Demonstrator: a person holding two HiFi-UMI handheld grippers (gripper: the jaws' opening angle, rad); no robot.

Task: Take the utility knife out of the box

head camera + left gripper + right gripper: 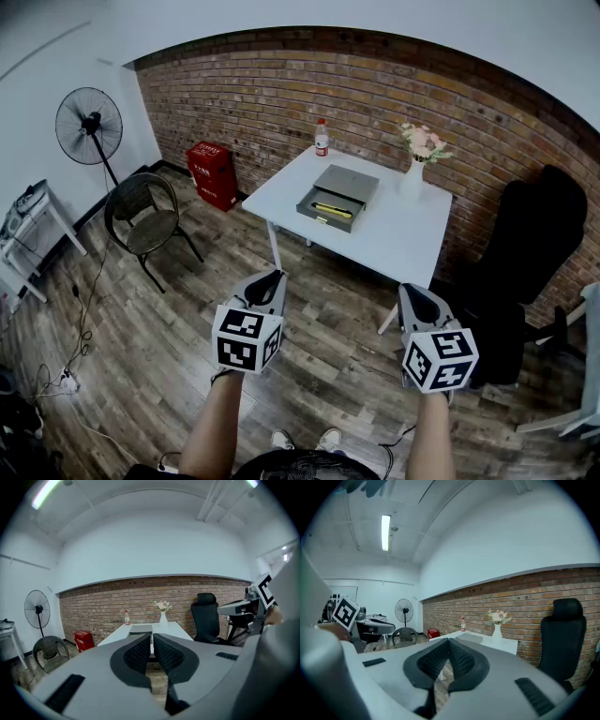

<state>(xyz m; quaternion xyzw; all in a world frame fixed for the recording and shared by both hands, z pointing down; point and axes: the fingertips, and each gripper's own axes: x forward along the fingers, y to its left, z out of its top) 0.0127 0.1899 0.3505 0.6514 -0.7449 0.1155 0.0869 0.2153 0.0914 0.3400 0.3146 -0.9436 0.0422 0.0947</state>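
Observation:
A grey box [336,194] lies on the white table [403,244] by the brick wall, its drawer pulled open. A yellow utility knife [332,210] lies in the drawer. Both grippers hang over the wooden floor, well short of the table. My left gripper [273,278] is shut with nothing between its jaws, and its own view shows the pads [140,651] nearly touching, aimed at the box [140,630]. My right gripper [412,292] is also shut and empty, its pads [461,656] meeting at the tip.
A bottle [322,138] and a white vase of flowers [413,176] stand on the table's far side. A black office chair [534,244] sits to the right, a wicker chair [141,211], a standing fan [89,127] and a red case [213,173] to the left. Cables [66,380] lie on the floor.

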